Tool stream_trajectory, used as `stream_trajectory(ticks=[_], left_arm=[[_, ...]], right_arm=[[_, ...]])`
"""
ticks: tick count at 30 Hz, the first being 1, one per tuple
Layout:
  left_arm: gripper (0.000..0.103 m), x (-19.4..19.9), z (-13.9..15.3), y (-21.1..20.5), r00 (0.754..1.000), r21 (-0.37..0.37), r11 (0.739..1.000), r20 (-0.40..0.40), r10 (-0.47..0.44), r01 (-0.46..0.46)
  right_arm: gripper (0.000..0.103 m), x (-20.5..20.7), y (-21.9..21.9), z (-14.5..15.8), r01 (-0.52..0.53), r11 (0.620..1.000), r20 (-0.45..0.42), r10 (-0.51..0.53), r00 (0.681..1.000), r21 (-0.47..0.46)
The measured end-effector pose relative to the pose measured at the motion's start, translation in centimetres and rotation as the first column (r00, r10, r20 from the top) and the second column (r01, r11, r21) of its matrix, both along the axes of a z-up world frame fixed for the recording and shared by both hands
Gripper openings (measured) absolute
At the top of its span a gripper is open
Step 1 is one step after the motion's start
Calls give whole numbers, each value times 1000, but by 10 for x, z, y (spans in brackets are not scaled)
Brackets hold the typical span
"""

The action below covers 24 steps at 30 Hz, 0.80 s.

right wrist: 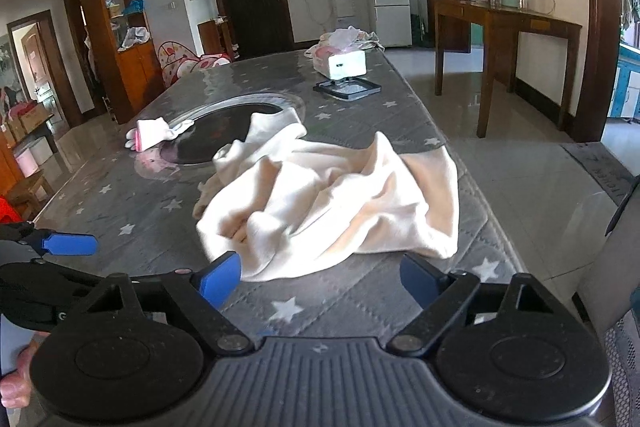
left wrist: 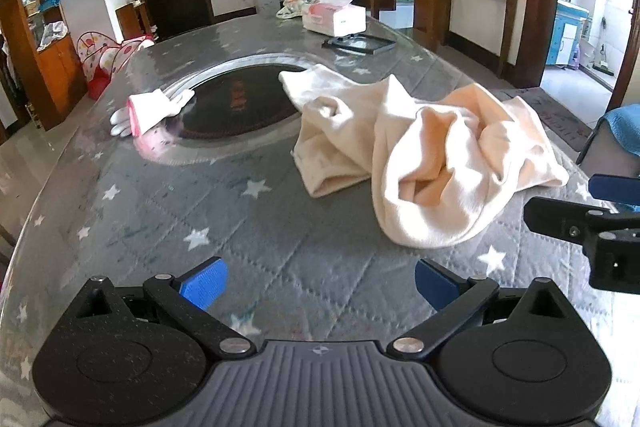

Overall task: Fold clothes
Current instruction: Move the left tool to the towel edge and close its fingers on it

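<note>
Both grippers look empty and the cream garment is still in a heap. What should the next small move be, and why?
Probably bring the right gripper forward to the near edge of the cream garment and close on it. Both it and the left gripper are open and hold nothing, and the garment lies crumpled on the star-patterned table, so it likely needs spreading flat before any fold.

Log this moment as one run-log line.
phase: pre-grasp | left gripper: open, empty | right gripper: open, empty | cream garment: crumpled, unfolded on table | contact: none
</note>
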<state>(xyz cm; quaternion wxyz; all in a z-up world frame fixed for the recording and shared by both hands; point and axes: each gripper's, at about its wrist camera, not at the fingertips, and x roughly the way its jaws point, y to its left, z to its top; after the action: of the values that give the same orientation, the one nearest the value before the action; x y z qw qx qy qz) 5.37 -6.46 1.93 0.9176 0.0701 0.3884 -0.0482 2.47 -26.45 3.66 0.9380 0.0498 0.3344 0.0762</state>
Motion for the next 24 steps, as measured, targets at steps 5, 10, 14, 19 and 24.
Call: stream_trajectory(ticks=[5,10,14,19,24], left_arm=[[95,9,3,-8,999,21,1000,23,-24,23],[85,22,7,-13,998,7,999,33,-45,45],[78,33,10,-15,998,-10,998,37,-60,60],[73,50,7,-15,998,-44,997,25,-64,65],[60,68,0,-12,997,-94,993,-19,-73,71]], right_arm=[[84,13,-4,0,6,1000,-4,-6,1000,-1],[80,27,-8,0,12,1000,-8,-12,1000,-1],[75,37,-12,0,17,1000,-11,-17,1000,-2],[69,52,-16,0,23,1000,-17,-23,1000,1],[66,73,-25,-2,43,999,-31,-42,999,33]])
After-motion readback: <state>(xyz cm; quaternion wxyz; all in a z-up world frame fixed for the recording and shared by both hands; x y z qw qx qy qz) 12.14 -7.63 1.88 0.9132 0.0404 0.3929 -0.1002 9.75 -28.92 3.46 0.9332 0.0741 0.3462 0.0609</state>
